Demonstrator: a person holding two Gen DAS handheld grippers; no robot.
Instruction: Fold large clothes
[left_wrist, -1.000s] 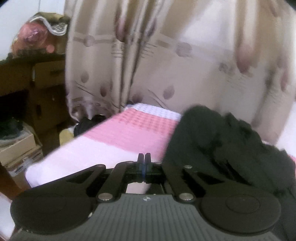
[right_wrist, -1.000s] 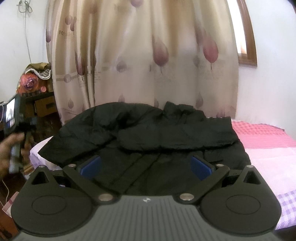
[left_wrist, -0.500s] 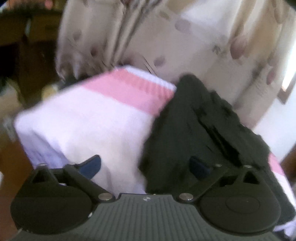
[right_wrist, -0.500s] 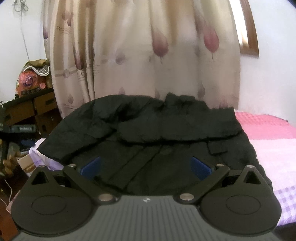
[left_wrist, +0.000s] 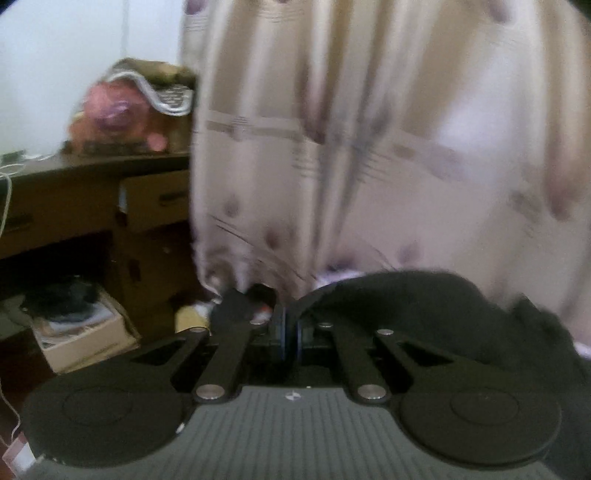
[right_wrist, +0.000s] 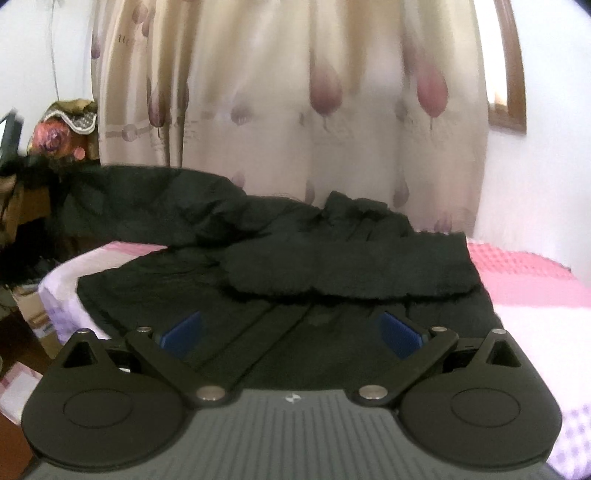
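Left gripper (left_wrist: 290, 334): jaws clenched on a raised edge of the black jacket (right_wrist: 295, 266), which lies spread on the pink-and-white bed (right_wrist: 535, 288) before the curtain (right_wrist: 295, 92). Right gripper (right_wrist: 291, 328): jaws released wide, hovering above the jacket's front.

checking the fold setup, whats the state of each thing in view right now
left gripper: shut on an edge of the black padded jacket.
right gripper: open, nothing between its blue pads, above the jacket.
black padded jacket: spread on the bed, one sleeve folded across the chest, its left side lifted off the bed.
pink and white checked bedcover: flat, partly covered by the jacket.
beige patterned curtain: drawn closed.
brown wooden drawer: shut.
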